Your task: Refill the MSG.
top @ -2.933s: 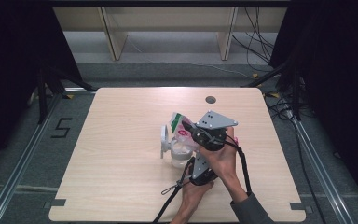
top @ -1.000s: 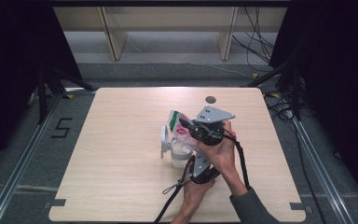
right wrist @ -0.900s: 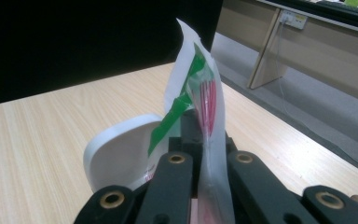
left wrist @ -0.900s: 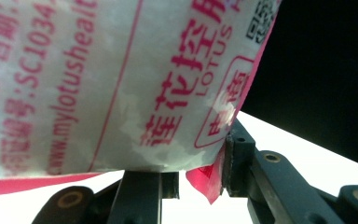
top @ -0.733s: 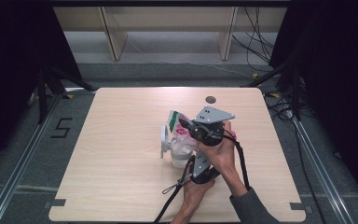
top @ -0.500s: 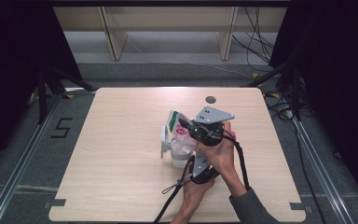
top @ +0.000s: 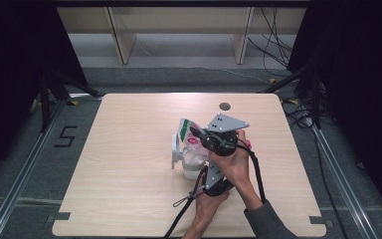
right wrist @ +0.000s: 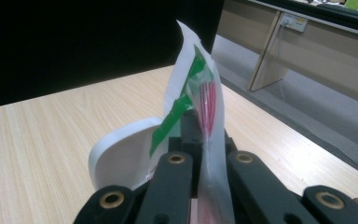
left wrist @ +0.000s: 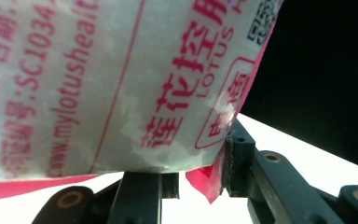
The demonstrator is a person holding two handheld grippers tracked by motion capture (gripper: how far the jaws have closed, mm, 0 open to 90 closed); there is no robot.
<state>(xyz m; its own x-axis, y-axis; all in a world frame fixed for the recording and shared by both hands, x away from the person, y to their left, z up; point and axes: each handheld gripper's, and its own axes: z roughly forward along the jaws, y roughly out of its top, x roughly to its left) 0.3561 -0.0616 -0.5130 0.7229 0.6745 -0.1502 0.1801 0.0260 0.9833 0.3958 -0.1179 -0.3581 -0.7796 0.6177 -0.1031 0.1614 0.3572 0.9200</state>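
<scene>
A white packet point(top: 188, 133) with pink and green print stands upright over a clear cup point(top: 194, 167) at mid-table. My right gripper point(top: 197, 134), the one with the grey plate, is shut on the packet's top edge; in the right gripper view the jaws pinch the thin packet point(right wrist: 204, 100) at the gripper point(right wrist: 200, 135). My left gripper point(top: 210, 174) comes in from below and is shut on the packet's lower part. In the left gripper view the printed packet point(left wrist: 121, 84) sits between the jaws of that gripper point(left wrist: 186, 175), its pink edge against one jaw.
A white curved piece point(top: 175, 149) stands at the cup's left side, and it shows behind the packet point(right wrist: 121, 156) in the right gripper view. A dark round hole point(top: 224, 106) marks the wooden table point(top: 129, 164) near its far edge. Cables trail toward the front edge.
</scene>
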